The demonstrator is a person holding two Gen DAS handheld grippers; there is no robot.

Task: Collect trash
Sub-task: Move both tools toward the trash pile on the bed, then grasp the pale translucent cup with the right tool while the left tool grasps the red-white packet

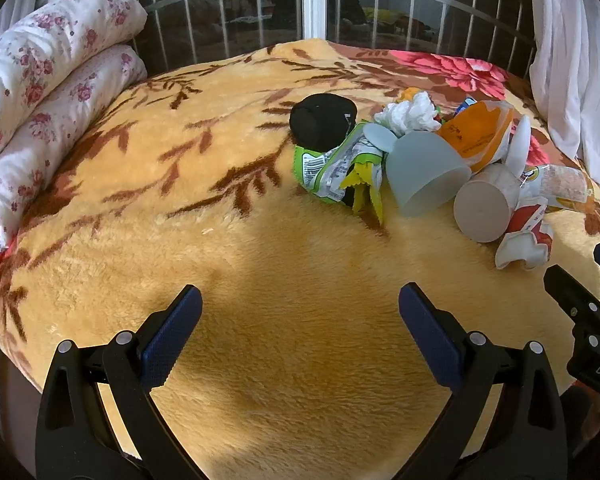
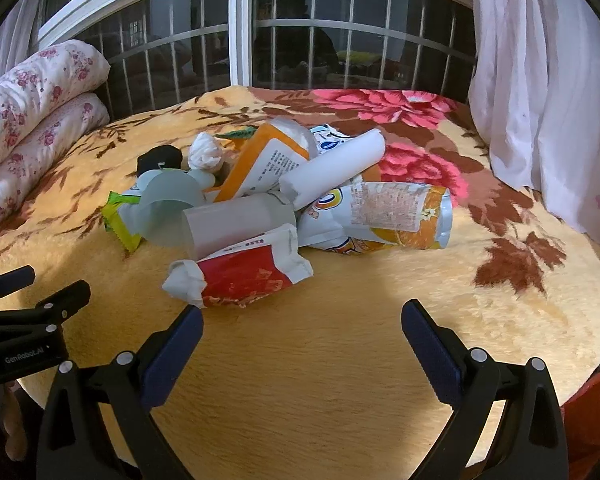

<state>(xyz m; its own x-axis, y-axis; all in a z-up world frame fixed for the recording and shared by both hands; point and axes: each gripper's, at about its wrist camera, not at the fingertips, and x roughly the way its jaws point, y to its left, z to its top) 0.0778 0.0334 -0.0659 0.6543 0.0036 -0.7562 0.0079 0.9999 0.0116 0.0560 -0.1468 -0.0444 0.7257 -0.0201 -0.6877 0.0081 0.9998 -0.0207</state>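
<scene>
Far to the left, a folded flowered quilt (image 1: pixel 52 80) lay against the window bars, well apart from everything the task concerned. The left gripper (image 1: pixel 300 304) hung over bare blanket (image 1: pixel 260 280) with its jaws spread wide and nothing between them; the trash lay ahead of it and off to its right.

Moving right through the heap, a black rolled thing (image 1: pixel 322 120) sat at the back edge, with a green snack wrapper (image 1: pixel 332 168) in front of it. Next came a pale plastic cup (image 1: pixel 424 172) on its side, a wad of white tissue (image 2: pixel 206 152) behind it, an orange-and-white packet (image 2: pixel 260 164) and a white tube (image 2: pixel 332 172) slanting up to the right.

Nearest the right gripper (image 2: pixel 302 320) lay a red-and-white crumpled packet (image 2: pixel 244 272), just ahead and slightly to the left of centre, its long axis running roughly left to right across the line of the fingers. That gripper too was spread wide and empty. An orange-printed bag (image 2: pixel 384 216) lay behind it to the right.

The right hand looked the nearer one, so a short forward reach to the red packet seemed the likely first pick. No bin showed in either view.
</scene>
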